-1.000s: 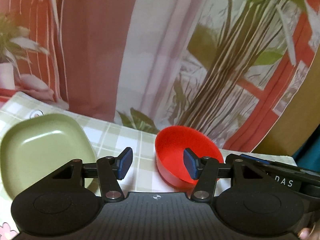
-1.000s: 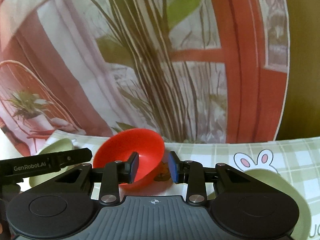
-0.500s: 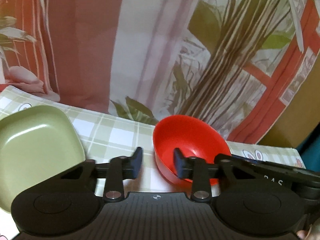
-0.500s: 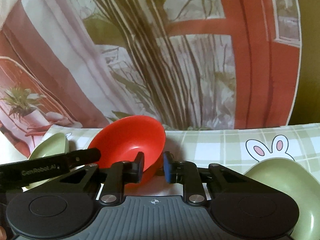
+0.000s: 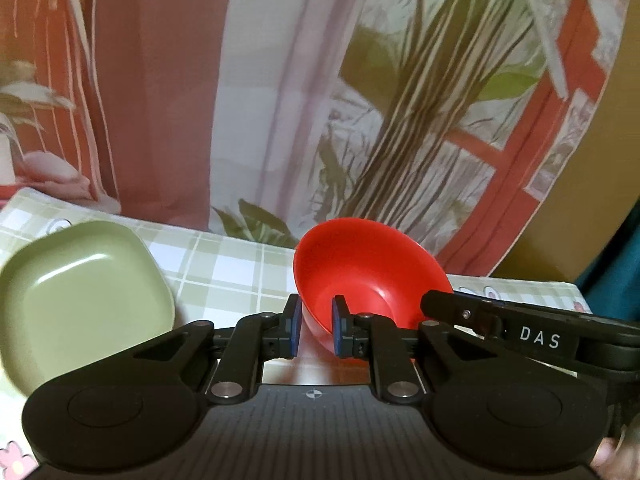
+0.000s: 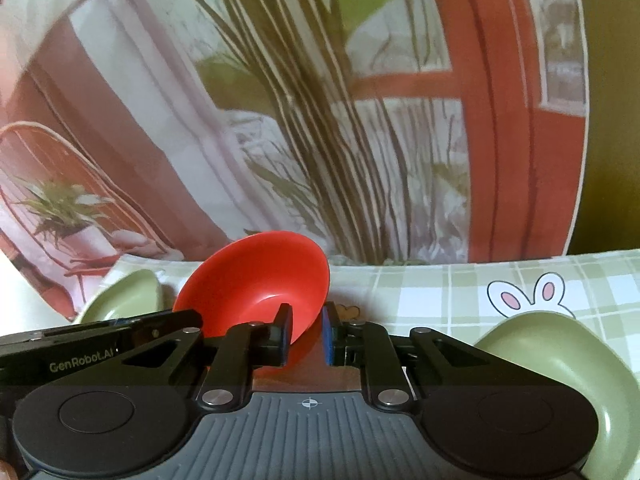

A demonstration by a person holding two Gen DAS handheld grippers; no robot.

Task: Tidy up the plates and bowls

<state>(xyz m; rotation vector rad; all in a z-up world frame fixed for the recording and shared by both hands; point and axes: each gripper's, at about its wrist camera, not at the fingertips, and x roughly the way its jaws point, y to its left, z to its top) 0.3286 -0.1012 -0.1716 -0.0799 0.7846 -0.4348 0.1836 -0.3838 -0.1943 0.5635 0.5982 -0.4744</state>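
Left wrist view shows a glossy red bowl [image 5: 372, 276], round and deep, tilted above the checked bench [image 5: 224, 268]. The left gripper [image 5: 314, 330] has its jaws pinching the bowl's near left rim; the right gripper [image 6: 306, 334] has its jaws pinching the opposite rim. Green square plates [image 5: 80, 296] flank it, each partly cut off by gripper bodies.

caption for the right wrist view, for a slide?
Right gripper jaws clamp the red bowl rim; green plates flank it.

"DAS" on right hand-held gripper [image 5: 538, 336]; "GenRobot.AI" on left hand-held gripper [image 6: 82, 356].
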